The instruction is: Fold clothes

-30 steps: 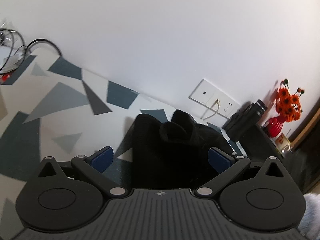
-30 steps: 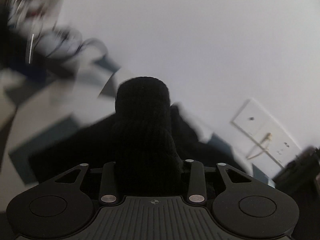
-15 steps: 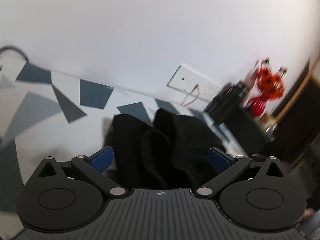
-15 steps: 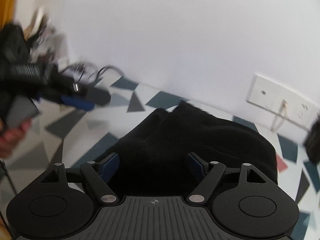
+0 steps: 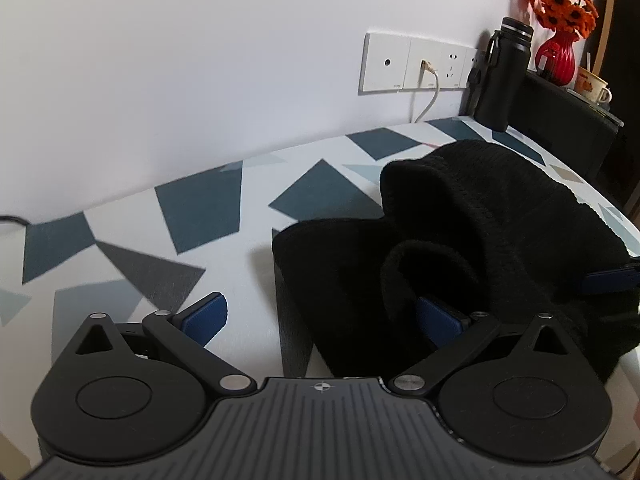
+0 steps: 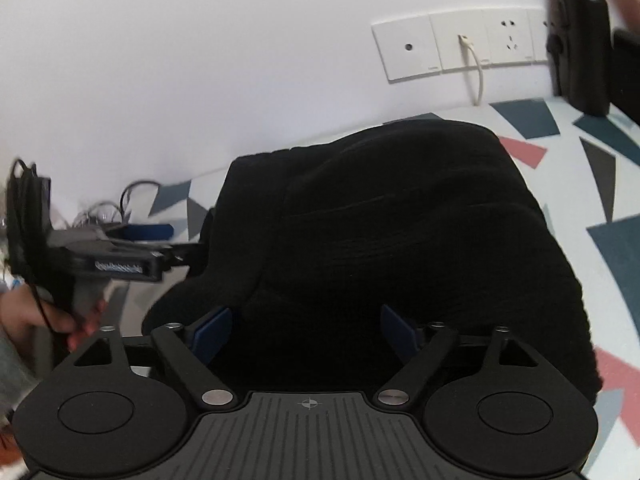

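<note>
A black knit garment (image 5: 500, 232) lies bunched on the patterned table (image 5: 200, 208). My left gripper (image 5: 320, 306) is open at the garment's left edge, its left pad over bare table and its right pad tucked under a raised fold. In the right wrist view the garment (image 6: 400, 220) fills the middle. My right gripper (image 6: 306, 320) is open and low over its near side, with cloth between the pads. The left gripper (image 6: 160, 244), held by a hand (image 6: 48, 320), touches the garment's left edge there. A blue finger of the right gripper (image 5: 608, 280) shows at the garment's right side.
Wall sockets (image 5: 416, 62) with a white cable sit behind the table. A black bottle (image 5: 504, 76), a red vase of orange flowers (image 5: 556, 52) and a mug (image 5: 592, 86) stand at the back right. Loose cables (image 6: 116, 204) lie at the far left.
The right gripper was shut on a fold of the garment a second ago and has let it go. Both grippers have dropped lower, and the left has shifted to the garment's left edge.
</note>
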Action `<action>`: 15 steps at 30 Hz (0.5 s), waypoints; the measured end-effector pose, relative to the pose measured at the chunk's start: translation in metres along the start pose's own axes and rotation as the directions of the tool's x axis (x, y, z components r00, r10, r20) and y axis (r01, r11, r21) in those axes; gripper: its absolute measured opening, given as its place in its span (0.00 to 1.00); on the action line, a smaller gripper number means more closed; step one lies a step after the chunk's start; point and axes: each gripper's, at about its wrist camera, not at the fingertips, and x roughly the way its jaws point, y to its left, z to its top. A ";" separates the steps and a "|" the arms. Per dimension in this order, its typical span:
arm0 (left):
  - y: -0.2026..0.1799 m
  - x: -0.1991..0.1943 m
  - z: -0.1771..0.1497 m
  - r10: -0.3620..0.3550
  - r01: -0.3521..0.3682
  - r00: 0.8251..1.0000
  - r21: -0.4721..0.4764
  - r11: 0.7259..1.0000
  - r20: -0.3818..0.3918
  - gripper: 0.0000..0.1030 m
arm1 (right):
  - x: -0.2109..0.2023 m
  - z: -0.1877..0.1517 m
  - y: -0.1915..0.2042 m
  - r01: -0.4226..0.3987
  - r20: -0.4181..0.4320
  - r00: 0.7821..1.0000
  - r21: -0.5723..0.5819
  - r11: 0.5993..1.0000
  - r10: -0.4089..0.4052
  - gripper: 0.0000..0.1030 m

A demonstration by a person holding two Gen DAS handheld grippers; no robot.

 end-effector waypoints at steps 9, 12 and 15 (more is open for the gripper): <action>0.005 0.014 0.005 -0.013 0.014 1.000 -0.046 0.999 0.023 1.00 | 0.003 -0.009 0.024 0.071 0.025 0.997 -0.199 0.978 -0.067 0.99; 0.007 0.015 0.008 -0.018 0.019 0.999 -0.050 0.999 0.027 1.00 | 0.002 -0.002 0.019 0.070 0.002 0.998 -0.117 0.991 -0.071 0.99; 0.008 0.016 0.009 -0.020 0.022 0.999 -0.049 0.999 0.032 1.00 | 0.000 0.006 0.018 0.053 0.013 0.999 -0.011 0.999 -0.053 0.99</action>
